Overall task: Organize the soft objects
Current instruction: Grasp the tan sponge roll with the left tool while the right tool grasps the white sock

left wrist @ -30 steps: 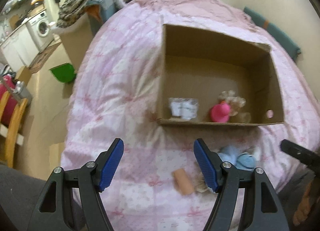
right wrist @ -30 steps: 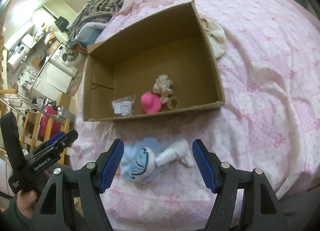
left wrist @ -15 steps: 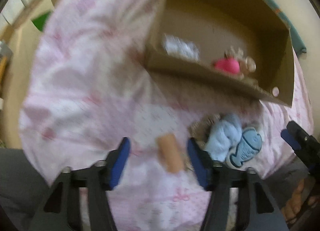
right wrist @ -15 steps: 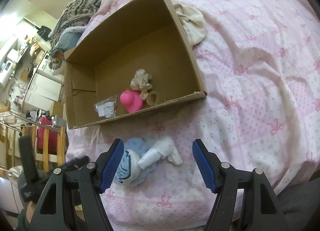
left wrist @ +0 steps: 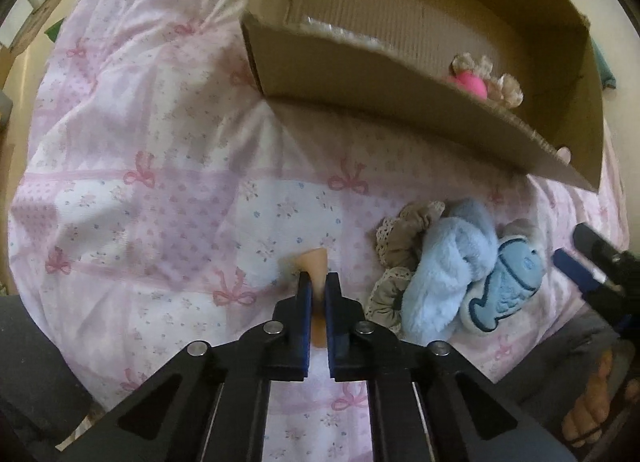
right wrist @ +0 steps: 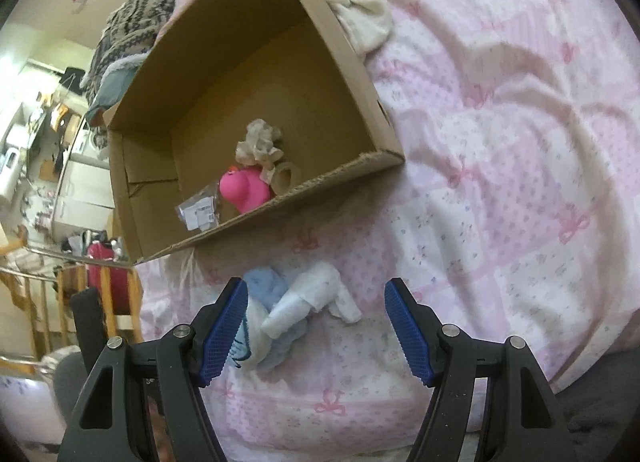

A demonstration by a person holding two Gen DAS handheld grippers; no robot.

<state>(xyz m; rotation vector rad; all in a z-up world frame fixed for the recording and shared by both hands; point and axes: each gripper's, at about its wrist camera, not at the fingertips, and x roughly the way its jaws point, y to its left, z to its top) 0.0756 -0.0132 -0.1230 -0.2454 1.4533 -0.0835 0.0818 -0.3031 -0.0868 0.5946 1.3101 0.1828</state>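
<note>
My left gripper [left wrist: 319, 282] is shut on a small peach sponge [left wrist: 315, 262] lying on the pink bedspread [left wrist: 160, 189]. To its right lie a beige scrunchie [left wrist: 404, 229] and a blue plush fish toy [left wrist: 472, 274]. An open cardboard box [left wrist: 400, 117] stands beyond; it holds a pink toy [right wrist: 244, 191], a beige scrunchie [right wrist: 258, 143] and a clear packet [right wrist: 198, 213]. My right gripper [right wrist: 316, 322] is open just above the blue plush [right wrist: 260, 286] and a white sock [right wrist: 312, 302], which lie between its fingers.
A cream cloth [right wrist: 360, 21] lies beside the box's far right wall. A patterned blanket pile [right wrist: 132, 21] sits behind the box. A wooden chair [right wrist: 80, 302] and kitchen clutter are off the bed's left edge.
My left gripper dropped down onto the peach sponge and closed on it. My right gripper moved lower and closer to the blue plush and sock, staying open.
</note>
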